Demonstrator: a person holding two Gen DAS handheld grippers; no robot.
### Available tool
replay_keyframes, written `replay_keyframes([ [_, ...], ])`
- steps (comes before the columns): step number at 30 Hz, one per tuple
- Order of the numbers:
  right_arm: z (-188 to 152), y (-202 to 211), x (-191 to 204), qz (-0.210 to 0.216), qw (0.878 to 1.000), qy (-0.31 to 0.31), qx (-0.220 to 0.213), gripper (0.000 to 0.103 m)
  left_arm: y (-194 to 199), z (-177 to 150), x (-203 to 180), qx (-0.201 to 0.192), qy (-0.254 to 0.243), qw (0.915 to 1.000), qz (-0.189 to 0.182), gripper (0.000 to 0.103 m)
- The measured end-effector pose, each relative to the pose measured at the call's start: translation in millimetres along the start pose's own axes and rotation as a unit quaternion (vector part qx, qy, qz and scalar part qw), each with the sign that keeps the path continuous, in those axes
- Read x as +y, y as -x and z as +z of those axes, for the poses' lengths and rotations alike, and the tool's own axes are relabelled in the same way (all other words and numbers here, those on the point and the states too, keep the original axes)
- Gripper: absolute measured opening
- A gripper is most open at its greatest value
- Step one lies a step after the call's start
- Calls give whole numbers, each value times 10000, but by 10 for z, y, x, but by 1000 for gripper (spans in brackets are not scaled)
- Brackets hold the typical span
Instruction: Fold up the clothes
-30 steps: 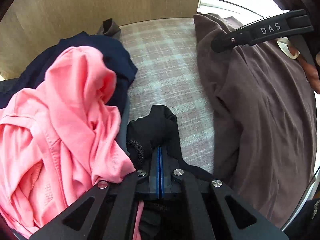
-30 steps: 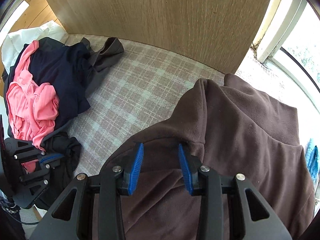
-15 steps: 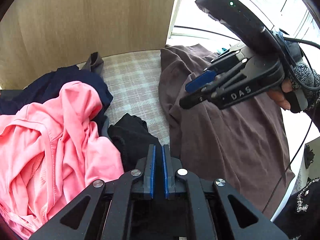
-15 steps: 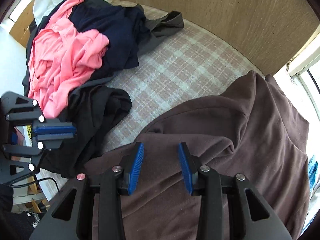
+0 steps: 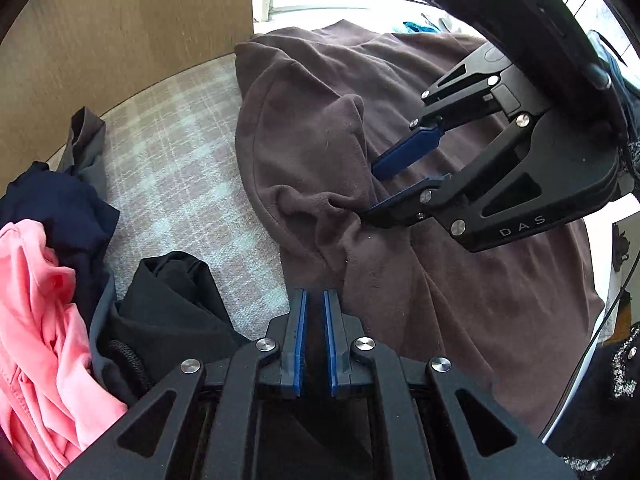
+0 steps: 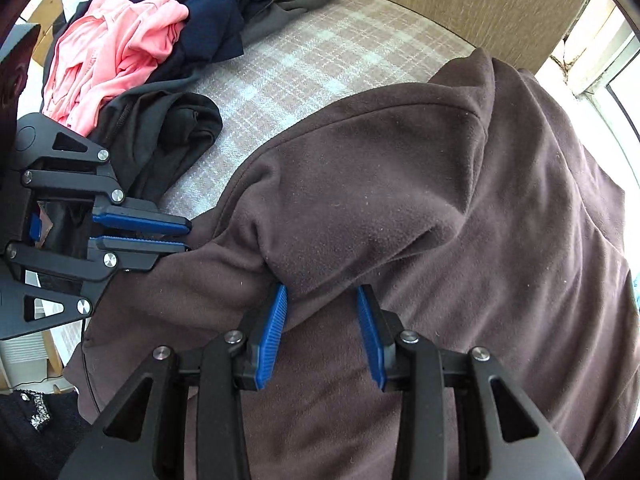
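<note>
**Turning from the black garment to the brown fleece**

*Left wrist view.* A second earlier the left gripper (image 5: 315, 294) had been clamped on a bunch of the black garment (image 5: 172, 300). By this moment it had let go. Its jaws stood almost closed, with only a narrow slit between the blue pads and nothing in it. The view had swung rightward off the pile, so the jaws were now at the near edge of the brown fleece (image 5: 420, 300). The black garment lay crumpled on the plaid-covered worktop (image 5: 172, 168), beside the pink garment (image 5: 36, 300) and the navy garment (image 5: 60, 208). The right gripper (image 5: 374, 192), at the frame's edge before, had come down onto a puckered fold in the middle of the fleece.

*Right wrist view.* The right jaws were half open, as wide as a second earlier, but now straddled a raised hump of fleece. The left pad touched the cloth. Whether the right pad did could not be told, and the hump did not look pinched. The left gripper had closed in from the pile and sat just beside the fleece's near-left edge.

*Reading.* Both hands appeared to be converging on the fleece, so it was probably the next piece to fold, though no grip had yet been made.

*Condition of the fleece.* It was thick, matte and dark brown. It covered the right half of the worktop in loose, rumpled folds and was not yet spread flat.
</note>
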State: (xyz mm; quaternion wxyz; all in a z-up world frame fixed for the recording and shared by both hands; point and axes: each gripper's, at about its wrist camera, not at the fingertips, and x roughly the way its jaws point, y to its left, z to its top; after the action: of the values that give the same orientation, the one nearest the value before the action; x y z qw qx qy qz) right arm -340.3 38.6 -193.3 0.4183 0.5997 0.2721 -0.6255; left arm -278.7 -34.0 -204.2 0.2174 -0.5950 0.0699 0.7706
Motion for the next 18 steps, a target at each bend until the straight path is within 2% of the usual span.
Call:
replay_keyframes([
  [4,-74,27,-107,29,9999,-151,25,35,3,-52,-122,21,-80,9997,-210,8],
  [7,-101,143,-142,-215,9989,-388,-141,35,-3,-80,-169,24,-40,9996,-292,11],
  [10,-103,351,-64,362,9960,-629,-525,35,7,-94,-175,-50,133,9992,-383,12],
  [12,-73,397,43,692,9942,-622,-547,35,6,-98,-190,-87,180,9990,-399,12],
  [15,120,279,384,515,9972,-475,-274,36,-5,-91,-224,-86,153,9995,-263,13],
  [18,96,103,382,414,9983,-411,-54,34,-11,-65,-268,-60,31,10000,-32,15],
])
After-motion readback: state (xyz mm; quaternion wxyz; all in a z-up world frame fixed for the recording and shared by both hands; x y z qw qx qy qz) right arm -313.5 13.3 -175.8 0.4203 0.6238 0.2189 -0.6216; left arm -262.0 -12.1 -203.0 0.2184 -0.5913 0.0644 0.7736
